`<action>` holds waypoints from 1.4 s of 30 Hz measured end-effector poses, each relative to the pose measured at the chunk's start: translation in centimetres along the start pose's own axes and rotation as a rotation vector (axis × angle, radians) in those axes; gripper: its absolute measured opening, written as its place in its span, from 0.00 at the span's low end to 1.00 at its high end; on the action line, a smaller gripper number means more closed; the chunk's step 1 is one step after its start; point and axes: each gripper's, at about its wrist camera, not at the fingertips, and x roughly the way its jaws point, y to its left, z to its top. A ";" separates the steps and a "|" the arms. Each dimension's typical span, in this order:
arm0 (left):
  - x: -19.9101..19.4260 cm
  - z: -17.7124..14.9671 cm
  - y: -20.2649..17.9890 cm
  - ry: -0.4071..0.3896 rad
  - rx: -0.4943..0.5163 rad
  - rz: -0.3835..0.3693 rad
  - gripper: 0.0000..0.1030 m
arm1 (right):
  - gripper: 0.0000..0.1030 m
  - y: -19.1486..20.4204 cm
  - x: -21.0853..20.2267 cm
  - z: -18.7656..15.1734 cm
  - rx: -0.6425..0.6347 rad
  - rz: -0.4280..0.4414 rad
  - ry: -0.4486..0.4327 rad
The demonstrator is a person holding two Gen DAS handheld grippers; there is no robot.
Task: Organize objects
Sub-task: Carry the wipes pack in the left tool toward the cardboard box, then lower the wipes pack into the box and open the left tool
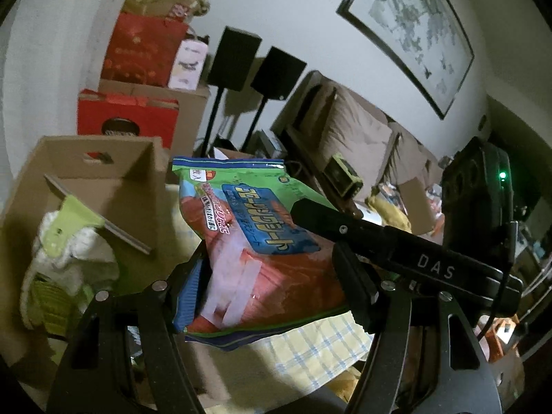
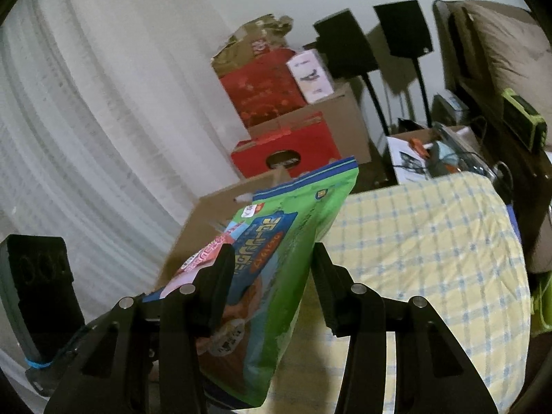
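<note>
The green snack bag (image 1: 262,241) is lifted over the bed with the yellow checked cover (image 2: 431,241) — both grippers hold it. The left gripper (image 1: 272,286) has its jaws about half open and pressed on the two sides of the bag. The right gripper (image 2: 272,279) has narrower jaws, closed on the bag's edge. Beyond the left jaws stands an open cardboard box (image 1: 114,179) with cloths (image 1: 69,241) inside.

"DAS" on right hand-held gripper (image 1: 435,269); bag (image 1: 255,241) txt Japanese, unreadable.
</note>
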 end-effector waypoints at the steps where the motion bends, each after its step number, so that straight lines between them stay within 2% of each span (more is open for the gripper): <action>1: -0.4 0.3 0.4 -0.008 -0.003 0.003 0.64 | 0.46 0.5 0.3 0.3 -0.006 0.007 0.001; 10: -2.8 2.2 5.9 -0.051 -0.036 0.083 0.64 | 0.46 5.2 5.7 1.8 -0.056 0.072 0.033; 18: -2.3 2.9 10.9 -0.035 -0.065 0.148 0.64 | 0.45 6.9 11.3 1.8 -0.051 0.105 0.095; 24: -1.1 3.1 14.0 -0.003 -0.068 0.180 0.64 | 0.45 6.8 14.8 1.3 -0.039 0.100 0.139; 31: 1.3 3.0 15.9 0.058 -0.047 0.215 0.64 | 0.45 5.3 18.5 1.0 0.015 0.083 0.195; 38: 2.9 2.7 18.5 0.119 -0.135 0.188 0.64 | 0.45 4.6 19.9 0.9 0.044 0.062 0.234; 42: 3.0 2.6 19.0 0.142 -0.143 0.211 0.63 | 0.45 4.8 20.0 0.8 0.031 0.033 0.265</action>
